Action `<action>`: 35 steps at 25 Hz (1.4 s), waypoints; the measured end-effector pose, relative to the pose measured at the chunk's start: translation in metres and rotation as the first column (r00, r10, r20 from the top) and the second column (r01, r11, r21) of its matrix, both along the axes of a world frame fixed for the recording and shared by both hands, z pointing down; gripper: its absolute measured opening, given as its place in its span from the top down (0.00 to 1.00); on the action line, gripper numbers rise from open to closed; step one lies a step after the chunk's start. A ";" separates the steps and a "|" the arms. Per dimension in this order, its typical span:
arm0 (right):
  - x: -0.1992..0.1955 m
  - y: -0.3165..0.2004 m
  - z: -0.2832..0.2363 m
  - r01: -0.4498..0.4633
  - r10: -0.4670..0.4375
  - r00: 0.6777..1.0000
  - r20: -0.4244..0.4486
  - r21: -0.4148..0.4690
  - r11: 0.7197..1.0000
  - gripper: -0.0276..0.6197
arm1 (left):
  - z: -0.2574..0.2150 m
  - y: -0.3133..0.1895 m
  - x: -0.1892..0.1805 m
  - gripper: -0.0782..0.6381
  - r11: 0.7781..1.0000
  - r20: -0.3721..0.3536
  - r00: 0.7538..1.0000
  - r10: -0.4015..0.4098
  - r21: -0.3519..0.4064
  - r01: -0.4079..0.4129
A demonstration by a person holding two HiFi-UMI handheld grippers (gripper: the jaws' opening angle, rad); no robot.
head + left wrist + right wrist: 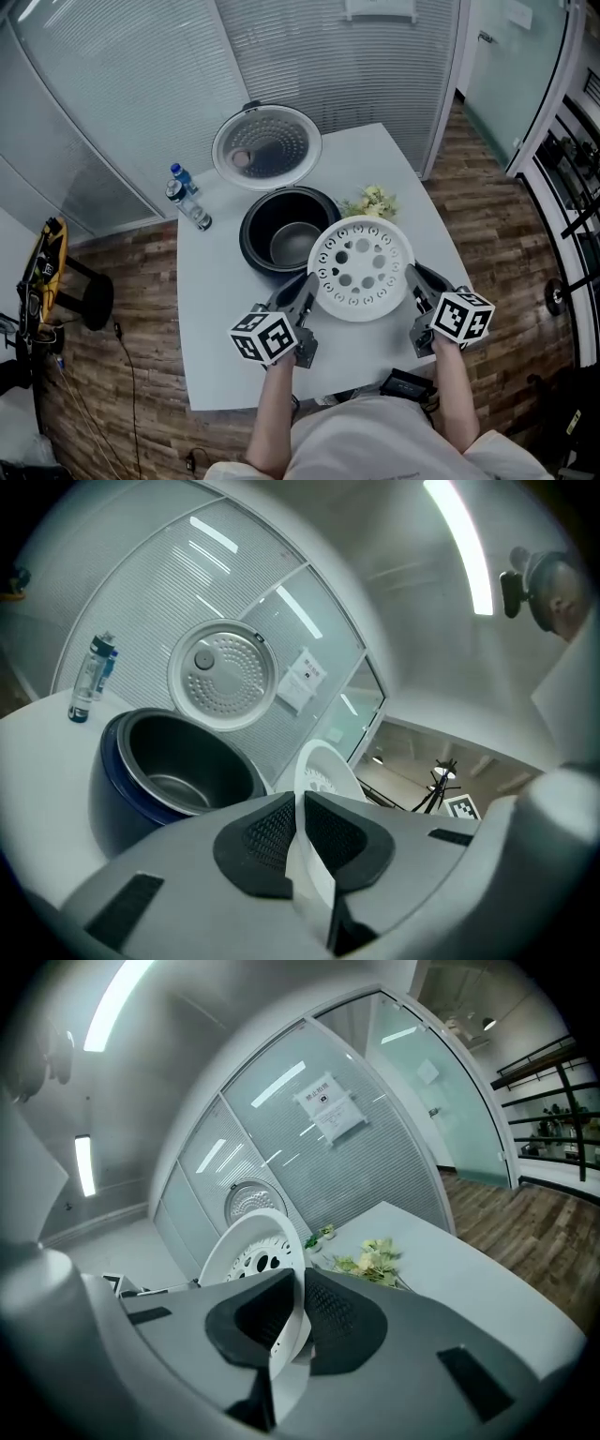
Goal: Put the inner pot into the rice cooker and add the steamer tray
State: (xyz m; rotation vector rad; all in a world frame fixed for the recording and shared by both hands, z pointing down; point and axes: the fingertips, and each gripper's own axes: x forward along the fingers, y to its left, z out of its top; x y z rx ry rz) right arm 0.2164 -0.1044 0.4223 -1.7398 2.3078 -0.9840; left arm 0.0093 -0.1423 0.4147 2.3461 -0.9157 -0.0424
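Observation:
The white round steamer tray (361, 267), pierced with holes, hangs above the table just in front and to the right of the rice cooker (255, 246). My left gripper (310, 284) is shut on its left rim (323, 775), and my right gripper (412, 281) is shut on its right rim (253, 1241). The cooker's dark body stands open with the metal inner pot (292, 242) seated inside; the same pot (178, 761) shows in the left gripper view. Its round lid (267, 146) stands tipped up behind.
Two water bottles (188, 202) stand at the table's left edge beside the cooker. A small bunch of pale flowers (373, 201) lies right of the cooker. The white table (225, 309) sits against a glass partition, with wood floor around it.

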 end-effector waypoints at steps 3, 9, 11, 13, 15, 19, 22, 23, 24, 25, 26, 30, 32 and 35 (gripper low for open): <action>-0.010 -0.007 -0.009 0.028 -0.028 1.000 0.010 0.023 0.999 0.89 | -0.010 -0.002 -0.012 0.84 0.999 -0.007 0.999 -0.034 0.026 0.034; -0.033 -0.021 -0.021 0.096 -0.097 0.995 0.022 0.057 0.994 0.89 | -0.020 -0.006 -0.036 0.84 0.993 0.005 0.995 -0.103 0.050 0.103; -0.041 -0.026 -0.026 0.118 -0.120 0.992 0.027 0.069 0.991 0.89 | -0.023 -0.008 -0.045 0.84 0.991 0.003 0.992 -0.125 0.052 0.124; -0.049 -0.032 -0.031 0.135 -0.138 0.990 0.032 0.079 0.988 0.89 | -0.026 -0.009 -0.054 0.84 0.988 -0.003 0.989 -0.145 0.052 0.145; -0.056 -0.037 -0.034 0.152 -0.155 0.987 0.033 0.085 0.985 0.89 | -0.028 -0.010 -0.062 0.84 0.985 -0.009 0.986 -0.164 0.051 0.165; -0.062 -0.043 -0.040 0.185 -0.189 0.981 0.039 0.096 0.978 0.89 | -0.032 -0.008 -0.068 0.84 0.978 -0.014 0.979 -0.201 0.054 0.202; -0.066 -0.050 -0.043 0.207 -0.213 0.976 0.047 0.102 0.973 0.89 | -0.036 -0.011 -0.073 0.84 0.972 -0.017 0.973 -0.229 0.055 0.230; -0.067 -0.052 -0.044 0.214 -0.220 0.974 0.050 0.104 0.971 0.89 | -0.037 -0.012 -0.073 0.84 0.970 -0.015 0.971 -0.237 0.054 0.238; -0.068 -0.053 -0.045 0.221 -0.227 0.972 0.053 0.105 0.970 0.89 | -0.037 -0.012 -0.074 0.84 0.968 -0.010 0.969 -0.245 0.055 0.245; -0.070 -0.054 -0.045 0.228 -0.235 0.970 0.056 0.107 0.968 0.89 | -0.038 -0.013 -0.076 0.84 0.966 -0.006 0.968 -0.253 0.055 0.253; -0.071 -0.055 -0.045 0.237 -0.244 0.968 0.058 0.109 0.966 0.89 | -0.038 -0.013 -0.077 0.84 0.964 -0.004 0.966 -0.260 0.054 0.260; -0.074 -0.059 -0.043 0.264 -0.273 0.959 0.074 0.118 0.957 0.89 | -0.037 -0.013 -0.080 0.84 0.956 -0.002 0.957 -0.288 0.060 0.288; -0.075 -0.061 -0.043 0.271 -0.282 0.956 0.084 0.121 0.955 0.89 | -0.037 -0.015 -0.081 0.84 0.952 0.005 0.954 -0.300 0.061 0.300; -0.078 -0.067 -0.043 0.276 -0.289 0.953 0.097 0.121 0.953 0.89 | -0.039 -0.019 -0.085 0.84 0.950 0.010 0.951 -0.308 0.059 0.307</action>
